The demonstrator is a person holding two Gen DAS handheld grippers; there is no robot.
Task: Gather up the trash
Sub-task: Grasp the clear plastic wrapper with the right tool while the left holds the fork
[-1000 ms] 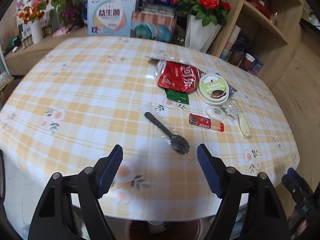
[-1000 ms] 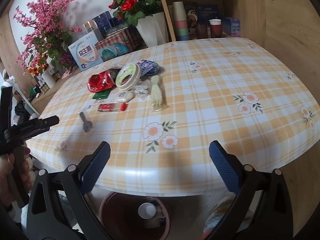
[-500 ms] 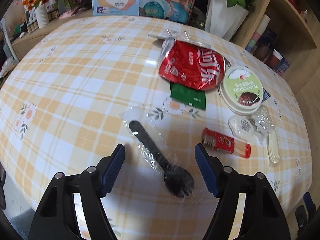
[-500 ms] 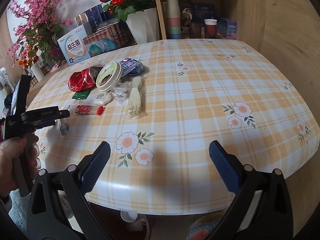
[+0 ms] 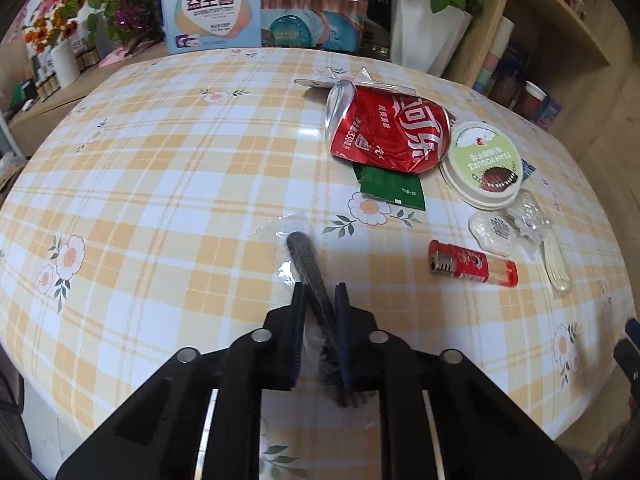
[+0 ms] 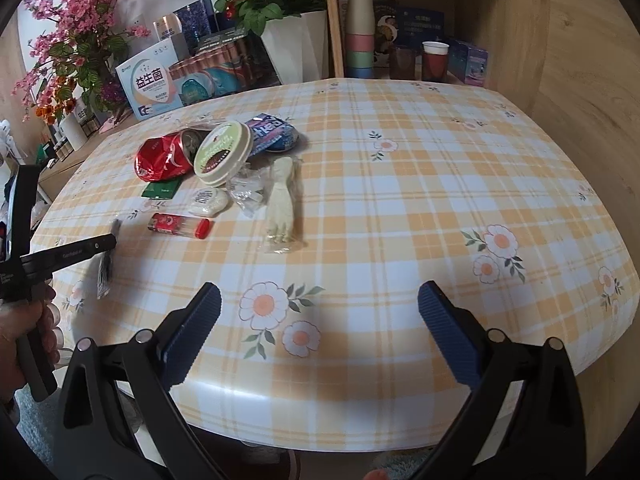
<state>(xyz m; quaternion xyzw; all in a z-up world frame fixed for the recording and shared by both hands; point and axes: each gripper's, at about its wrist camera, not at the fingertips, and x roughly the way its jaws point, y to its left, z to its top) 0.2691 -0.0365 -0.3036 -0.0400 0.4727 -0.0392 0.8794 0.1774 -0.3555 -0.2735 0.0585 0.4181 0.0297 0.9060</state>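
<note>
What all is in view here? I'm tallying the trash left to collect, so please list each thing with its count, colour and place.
black plastic fork: 1, black, in clear wrap, held near the table's front edge
crushed cola can: 1, red, far side of the pile
green packet: 1, dark green, just in front of the can
yogurt lid: 1, cream and pale green, right of the can
lighter: 1, red, right of the fork
blue wrapper: 1, blue, behind the lid
wrapped spoon: 1, cream, right end of the pile
table: 1, yellow plaid cloth
left gripper: 1, black, shut on the fork
right gripper: 1, black with blue pads, open over the front edge
</note>
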